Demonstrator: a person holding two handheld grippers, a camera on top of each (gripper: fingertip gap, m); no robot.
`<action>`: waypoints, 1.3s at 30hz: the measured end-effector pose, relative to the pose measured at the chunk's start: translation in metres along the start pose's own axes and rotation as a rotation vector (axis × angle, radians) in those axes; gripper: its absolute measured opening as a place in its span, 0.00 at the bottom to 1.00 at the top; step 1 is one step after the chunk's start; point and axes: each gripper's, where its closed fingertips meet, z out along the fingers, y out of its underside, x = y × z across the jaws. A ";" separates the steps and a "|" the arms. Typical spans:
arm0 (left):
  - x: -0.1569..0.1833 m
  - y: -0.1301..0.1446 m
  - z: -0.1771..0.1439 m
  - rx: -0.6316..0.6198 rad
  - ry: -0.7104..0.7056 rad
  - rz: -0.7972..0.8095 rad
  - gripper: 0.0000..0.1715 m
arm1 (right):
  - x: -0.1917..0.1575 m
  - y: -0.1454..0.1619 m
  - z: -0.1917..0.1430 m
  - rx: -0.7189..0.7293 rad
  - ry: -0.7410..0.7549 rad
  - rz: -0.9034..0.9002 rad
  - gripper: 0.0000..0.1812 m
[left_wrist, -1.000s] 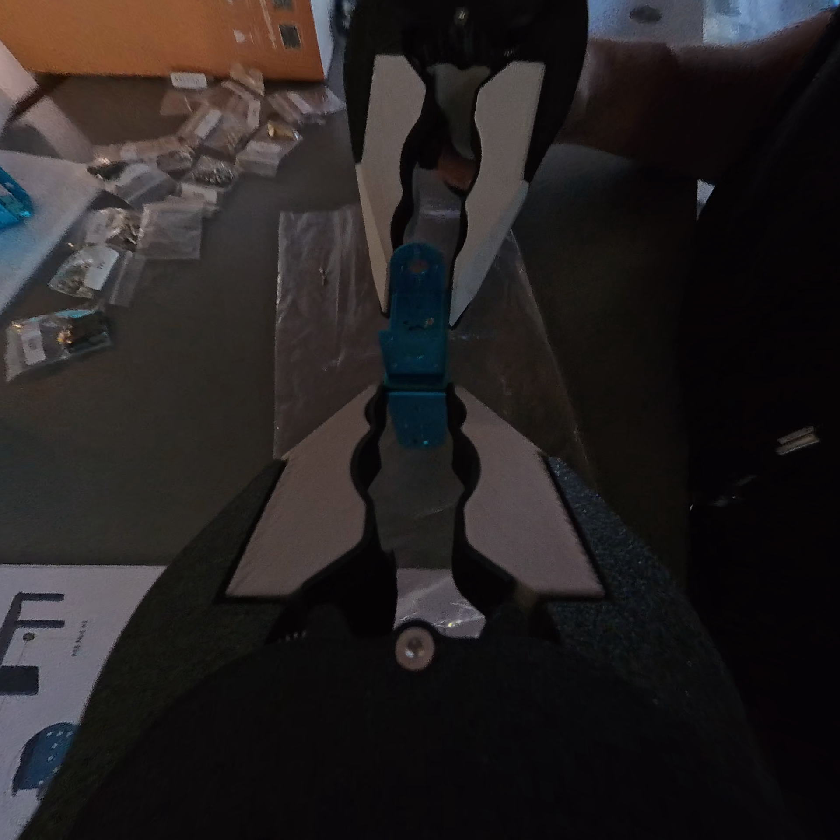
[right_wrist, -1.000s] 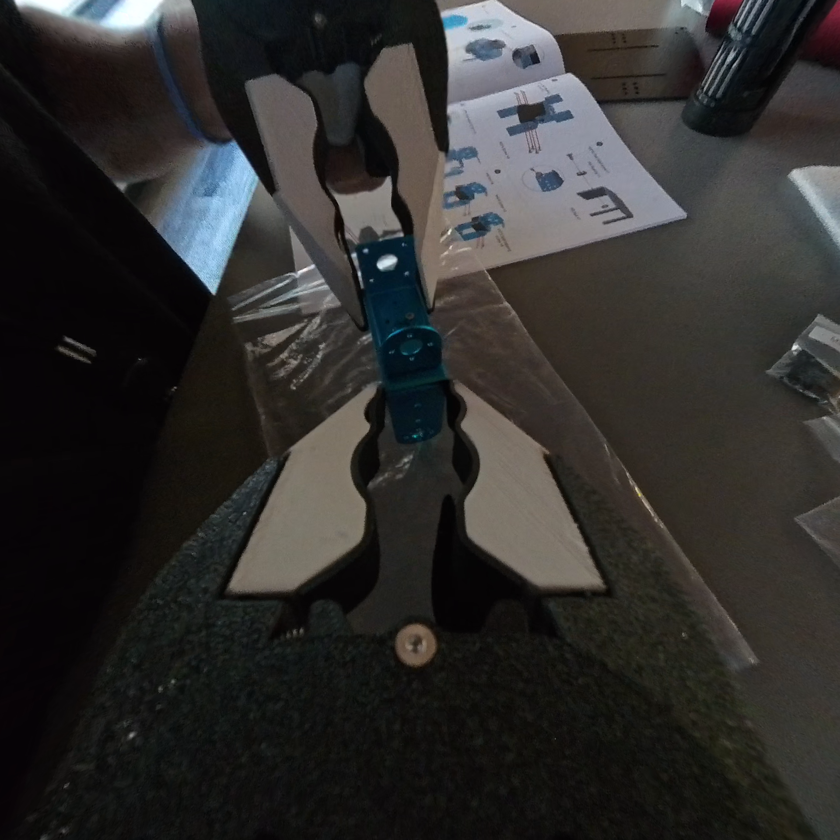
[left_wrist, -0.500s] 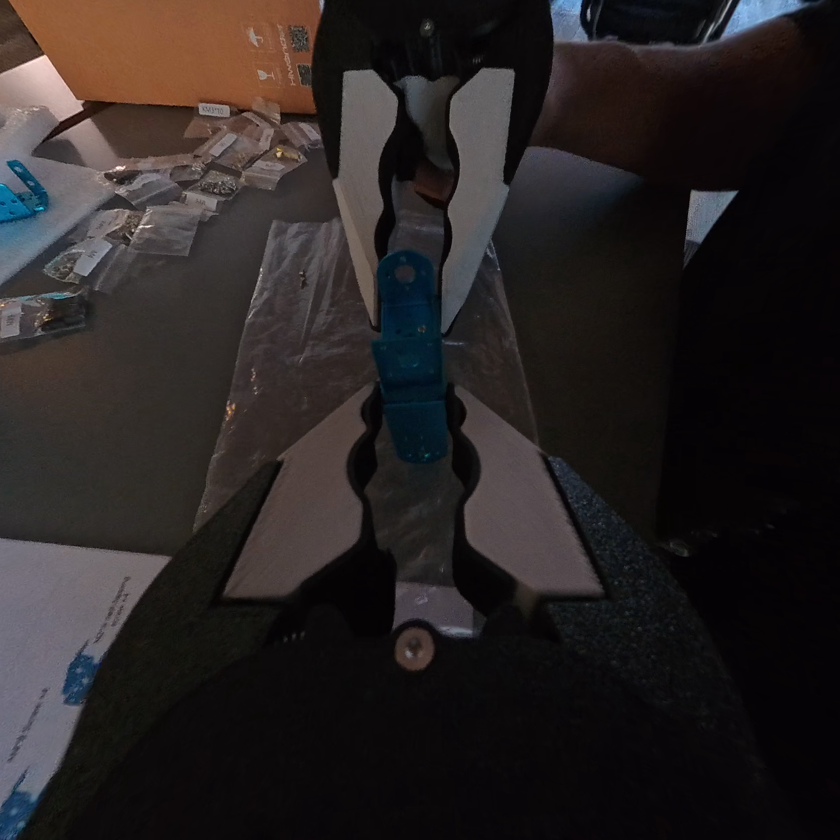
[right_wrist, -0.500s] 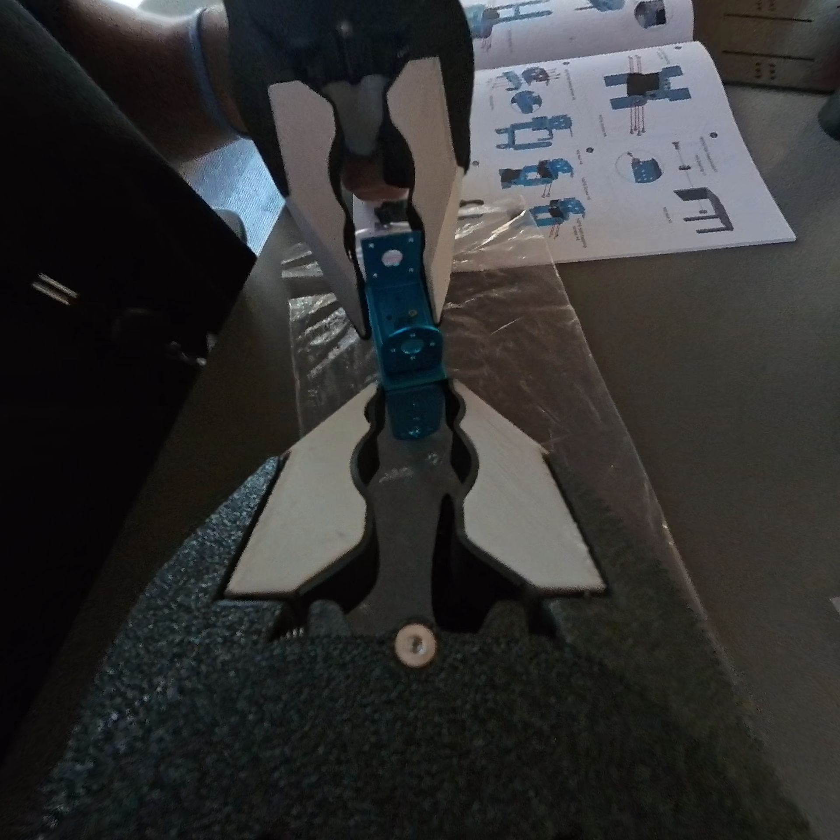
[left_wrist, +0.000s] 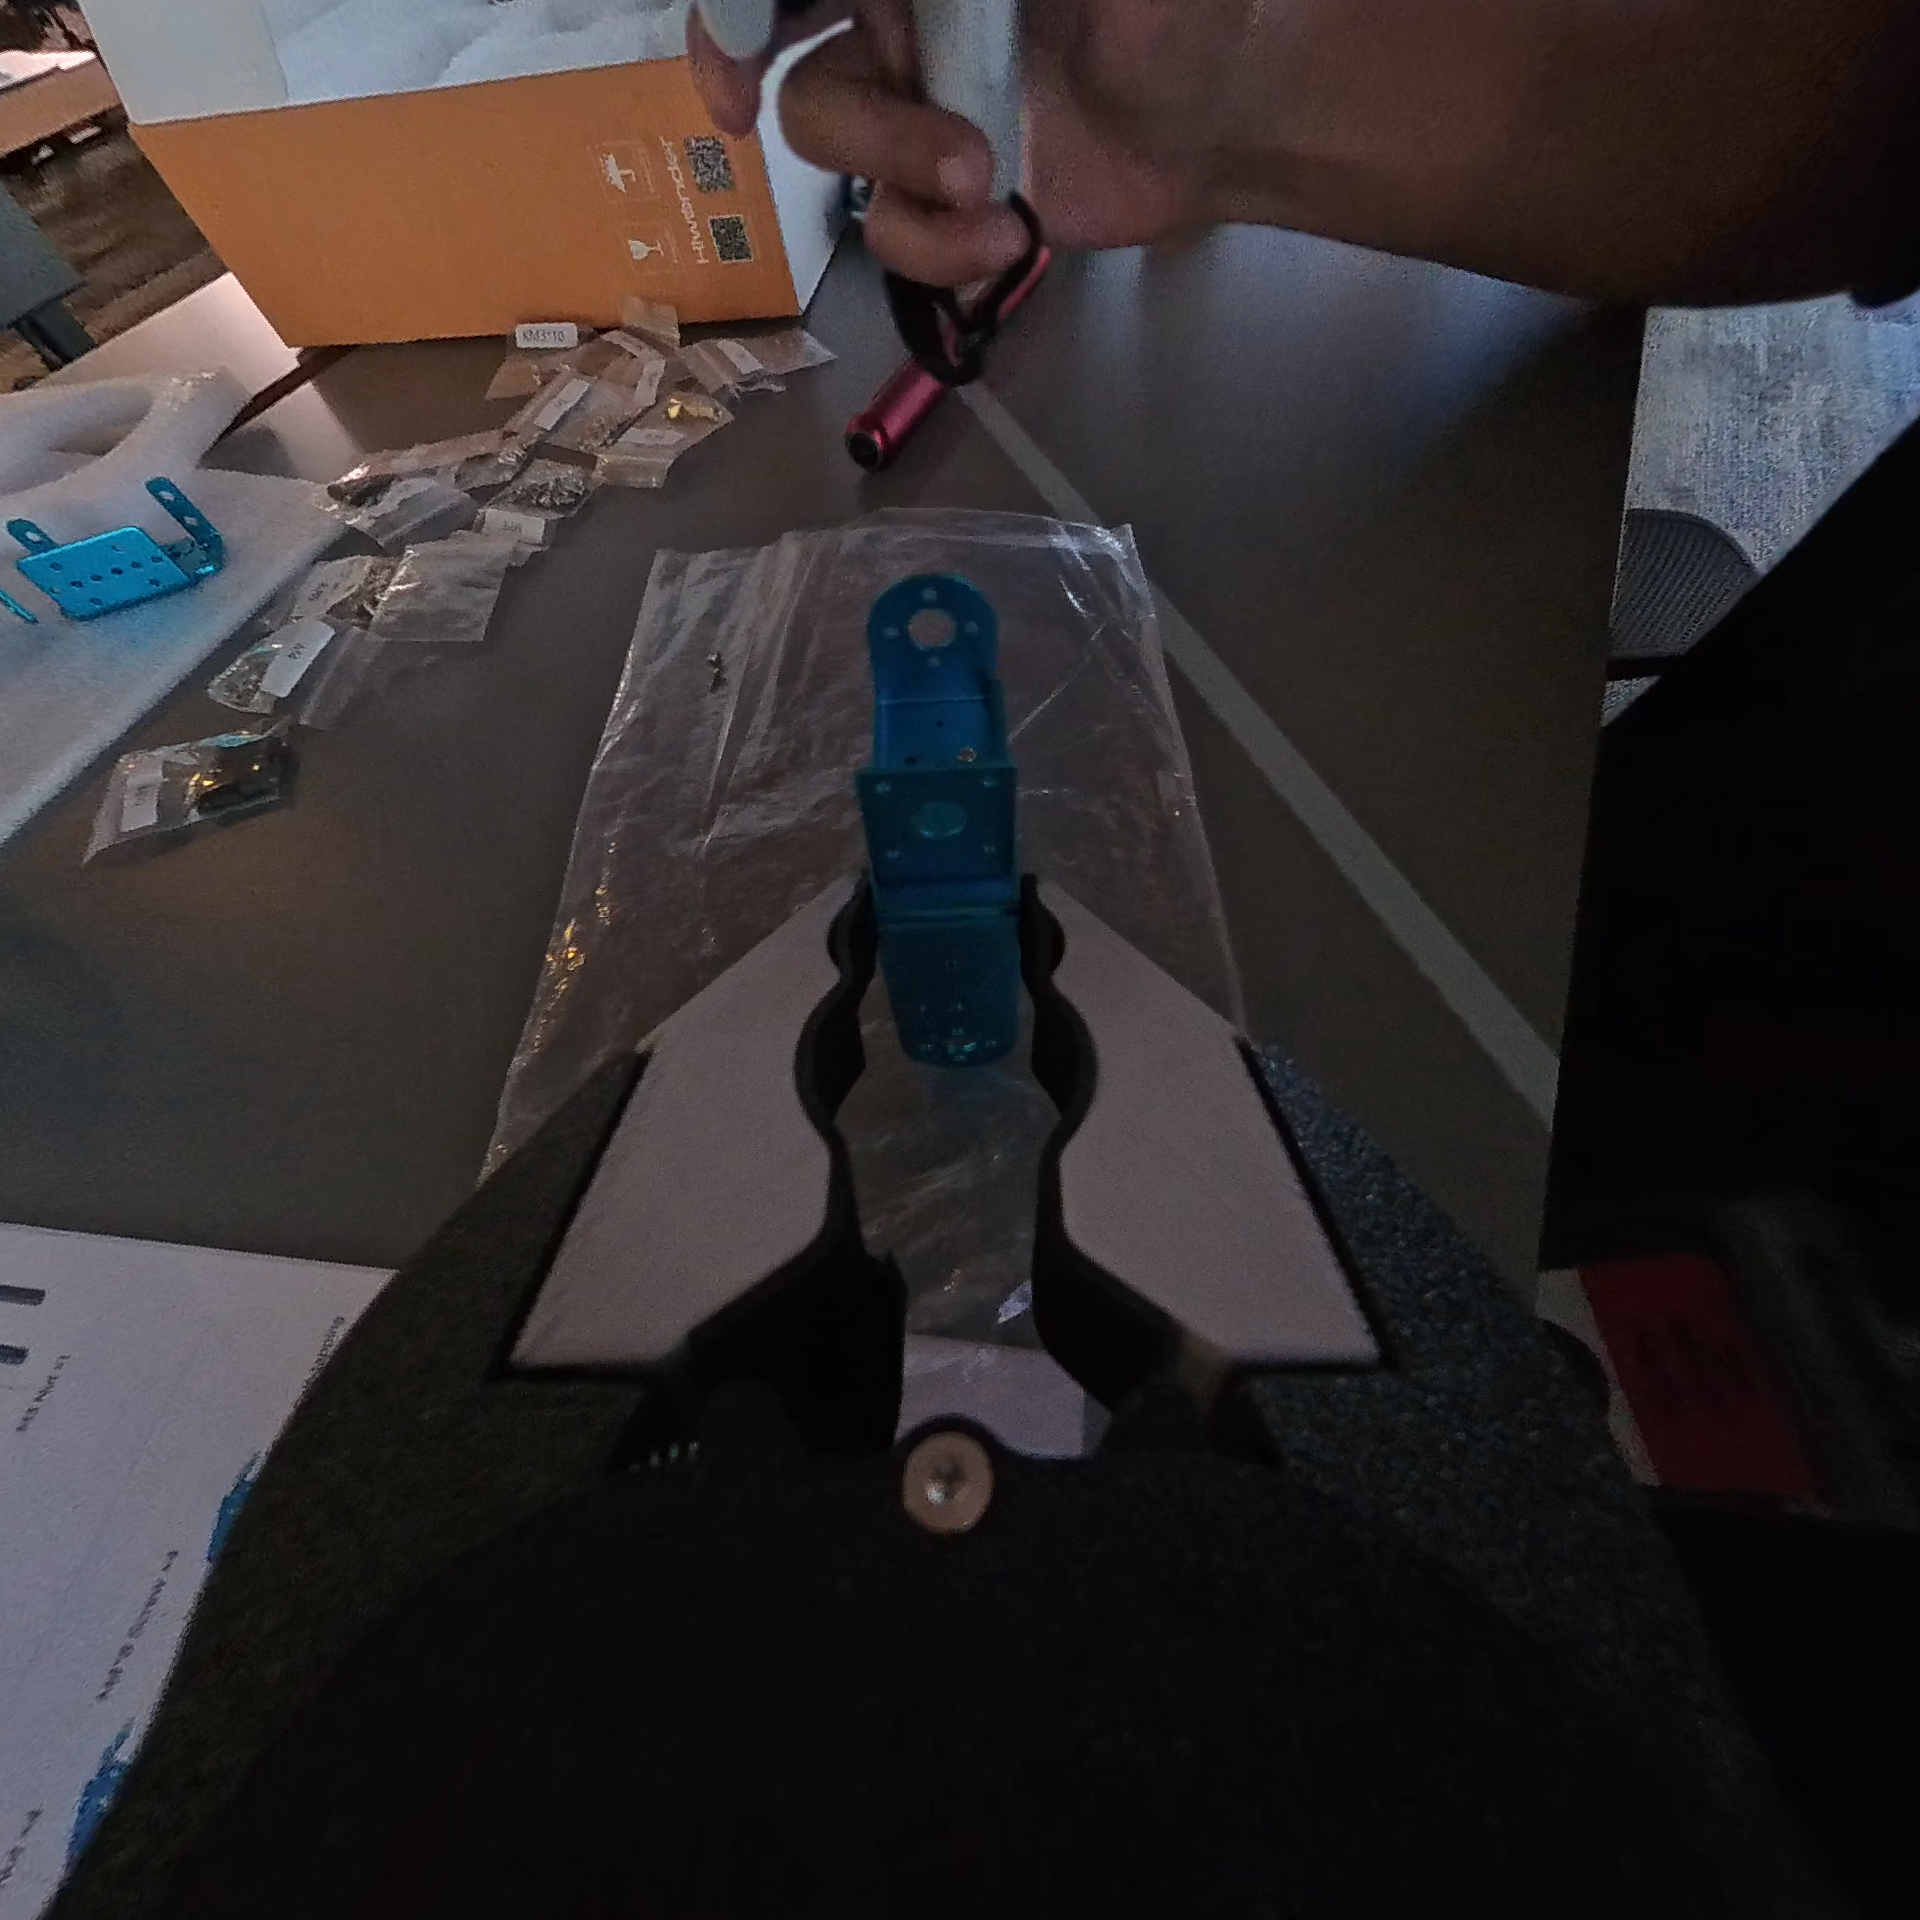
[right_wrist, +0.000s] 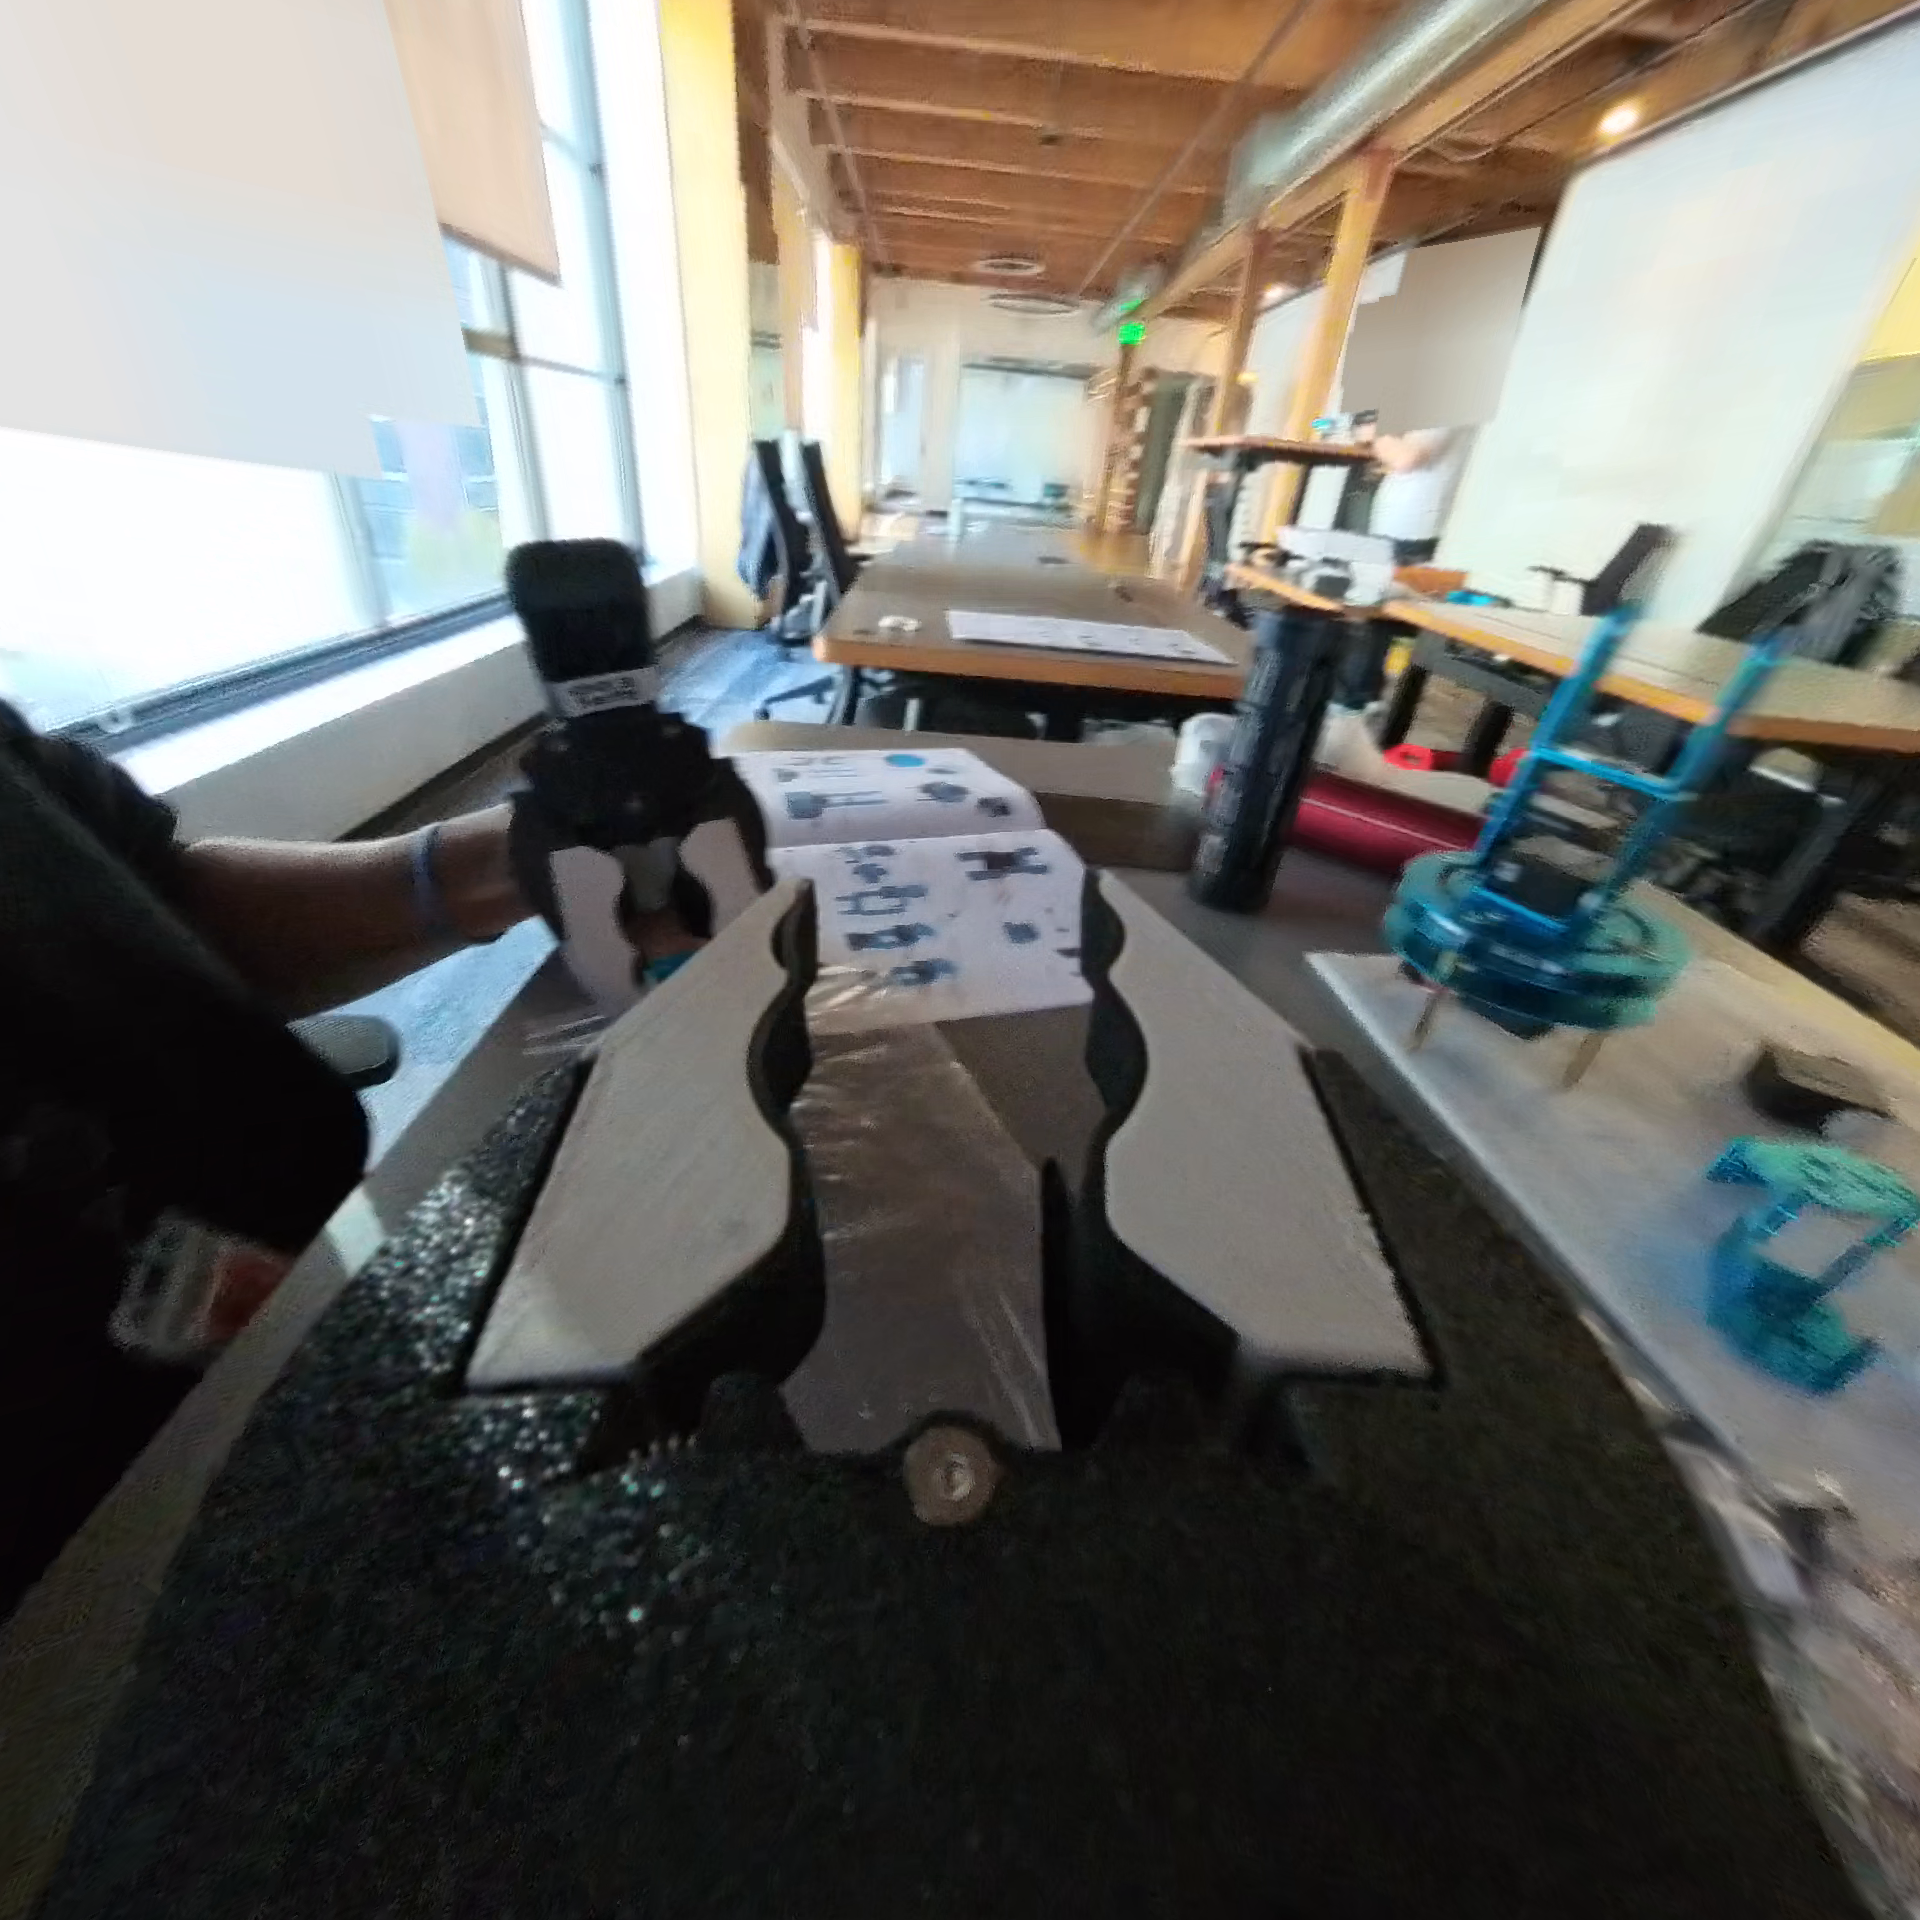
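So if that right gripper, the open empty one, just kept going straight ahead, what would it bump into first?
Probably the open instruction booklet on the table; the right gripper points at it, though motion blur makes depth uncertain.

Both grippers have black speckled bodies, pale grey wavy-edged fingers (left_wrist: 717, 1143) and a silver screw (right_wrist: 948, 1473). The person wears a blue wristband (right_wrist: 424, 891) and dark sleeve (right_wrist: 125, 997).

The right hand-held gripper (right_wrist: 945, 925) is hovering with its jaws spread wide and nothing between them, above a clear plastic bag (right_wrist: 914, 1143) lying on the counter (right_wrist: 1621, 1174). Beyond it, the left hand-held gripper (right_wrist: 649, 961) is pinching something blue. An open instruction booklet (right_wrist: 935, 904) is lying behind, and a blue metal assembly (right_wrist: 1538, 925) is standing to the right.
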 end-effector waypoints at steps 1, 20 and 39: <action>0.000 0.000 0.000 0.002 0.001 -0.001 0.16 | 0.012 0.002 -0.003 -0.022 0.031 0.028 0.21; -0.001 0.001 0.000 0.003 -0.054 0.019 0.16 | 0.028 0.147 -0.013 -1.155 -0.337 -0.106 0.06; 0.000 0.001 0.001 0.000 -0.017 -0.009 0.16 | 0.038 0.176 -0.003 -1.498 -0.392 -0.250 0.04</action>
